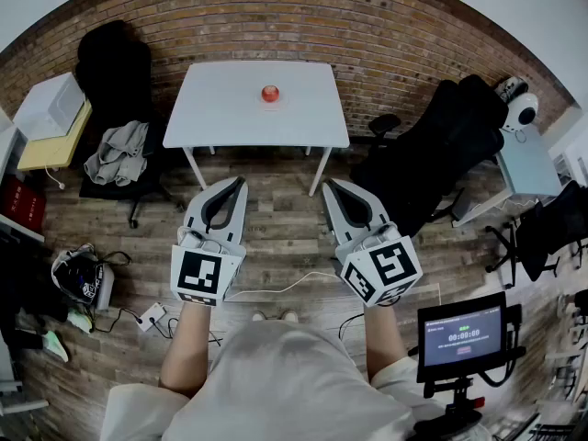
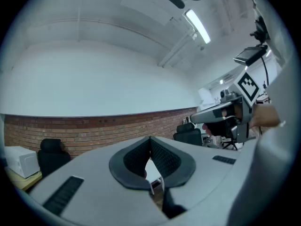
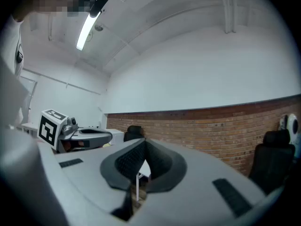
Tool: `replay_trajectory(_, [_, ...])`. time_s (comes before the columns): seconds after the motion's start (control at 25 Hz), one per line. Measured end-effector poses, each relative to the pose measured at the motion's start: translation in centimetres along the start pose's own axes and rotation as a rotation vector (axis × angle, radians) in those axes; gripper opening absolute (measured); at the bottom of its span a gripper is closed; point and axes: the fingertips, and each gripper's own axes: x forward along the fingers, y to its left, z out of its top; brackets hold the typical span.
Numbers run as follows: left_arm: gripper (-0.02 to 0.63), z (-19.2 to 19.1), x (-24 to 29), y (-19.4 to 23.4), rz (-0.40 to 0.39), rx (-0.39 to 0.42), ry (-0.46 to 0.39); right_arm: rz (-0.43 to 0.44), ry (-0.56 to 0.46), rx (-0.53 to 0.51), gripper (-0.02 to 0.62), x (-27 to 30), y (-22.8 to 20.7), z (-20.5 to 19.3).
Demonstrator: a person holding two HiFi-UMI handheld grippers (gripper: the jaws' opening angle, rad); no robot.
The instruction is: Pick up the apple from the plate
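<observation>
In the head view a red apple (image 1: 269, 93) sits on a pale plate (image 1: 279, 101) on the white table (image 1: 220, 108), far ahead near the brick wall. I hold my left gripper (image 1: 241, 183) and right gripper (image 1: 328, 186) level over the wooden floor, well short of the table, side by side. Both are shut with nothing between the jaws. In the left gripper view the left gripper (image 2: 150, 139) has its tips touching, and the right gripper (image 2: 221, 112) shows off to the right. In the right gripper view the right gripper (image 3: 143, 141) is likewise closed.
A black chair with a grey garment (image 1: 117, 152) stands left of the table, and another black chair (image 1: 441, 150) stands right of it. A yellow side table (image 1: 50, 141) is at far left. A bag (image 1: 81, 278) and cables lie on the floor. A small screen (image 1: 461, 334) is at lower right.
</observation>
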Motion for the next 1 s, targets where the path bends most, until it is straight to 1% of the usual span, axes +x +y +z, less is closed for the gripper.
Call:
replay_trajectory(0.12, [0.006, -0.1, 0.1, -0.3, -0.005, 0.001, 0.000, 0.003, -0.001, 0.003, 0.000, -0.2, -0.1, -0.1])
replay_trajectory(0.36, [0.006, -0.4, 1.0, -0.7, -0.016, -0.002, 0.006, 0.057, -0.050, 0.060, 0.002, -0.3, -0.5, 0.5])
replay_trajectory(0.6, [0.006, -0.8, 4.3, -1.3, -0.016, -0.001, 0.029, 0.083, -0.036, 0.084, 0.002, 0.6, -3.6, 0.1])
replay_trajectory(0.8, [0.006, -0.8, 4.0, -1.6, -0.019, -0.002, 0.031, 0.112, -0.033, 0.071, 0.002, 0.4, -2.9, 0.0])
replay_trajectory(1.0, [0.006, -1.0, 4.0, -2.0, -0.004, 0.003, 0.033, 0.127, -0.041, 0.078, 0.002, 0.1, -3.3, -0.5])
